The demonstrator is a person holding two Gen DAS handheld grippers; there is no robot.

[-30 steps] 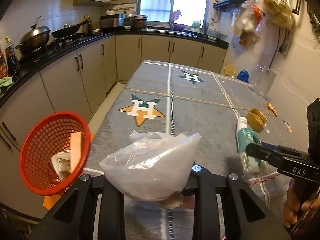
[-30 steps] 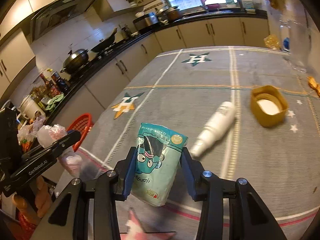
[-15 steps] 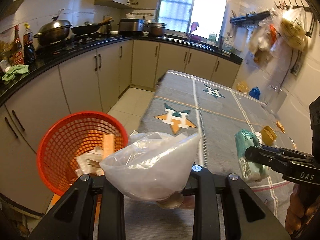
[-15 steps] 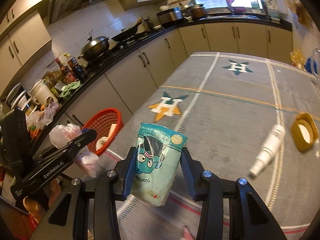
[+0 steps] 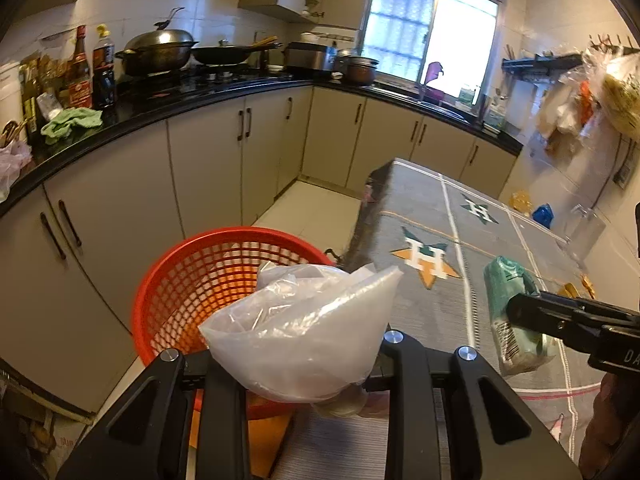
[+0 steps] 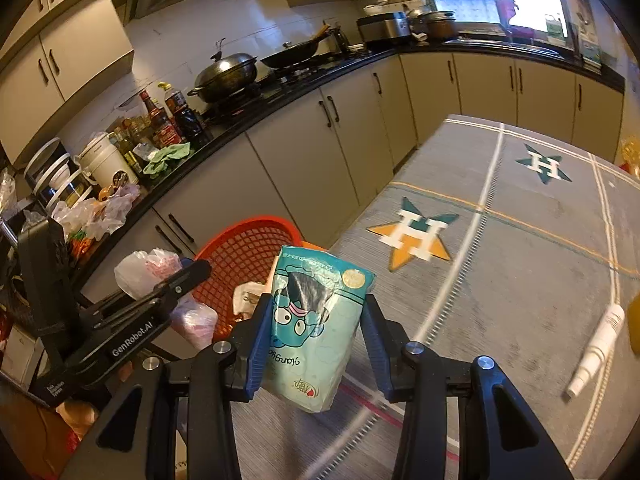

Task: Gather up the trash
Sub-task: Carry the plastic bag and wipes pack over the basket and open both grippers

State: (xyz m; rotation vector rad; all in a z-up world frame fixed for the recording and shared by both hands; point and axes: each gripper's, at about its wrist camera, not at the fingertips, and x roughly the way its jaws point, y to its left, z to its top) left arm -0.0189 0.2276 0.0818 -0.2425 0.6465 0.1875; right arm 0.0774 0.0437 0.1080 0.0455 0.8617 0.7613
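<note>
My left gripper (image 5: 308, 376) is shut on a crumpled clear plastic bag (image 5: 304, 328), which hangs over the near rim of the red mesh basket (image 5: 200, 280) on the floor beside the table. My right gripper (image 6: 316, 340) is shut on a teal tissue pack with a cartoon face (image 6: 316, 324), held above the table's left edge near the red mesh basket (image 6: 248, 248). From the left wrist view the teal tissue pack (image 5: 516, 312) shows at the right in the other gripper. Paper trash lies in the basket, mostly hidden.
A table with a grey star-patterned cloth (image 6: 520, 248) fills the right side. A white bottle (image 6: 600, 344) lies on it at the right edge. Beige cabinets (image 5: 208, 172) under a black counter with pots and bottles run along the left and back. A strip of tiled floor (image 5: 312, 212) lies between.
Both grippers have moved left from over the table toward the basket, carrying the bag and the pack. The basket now sits right in front of the left gripper.
</note>
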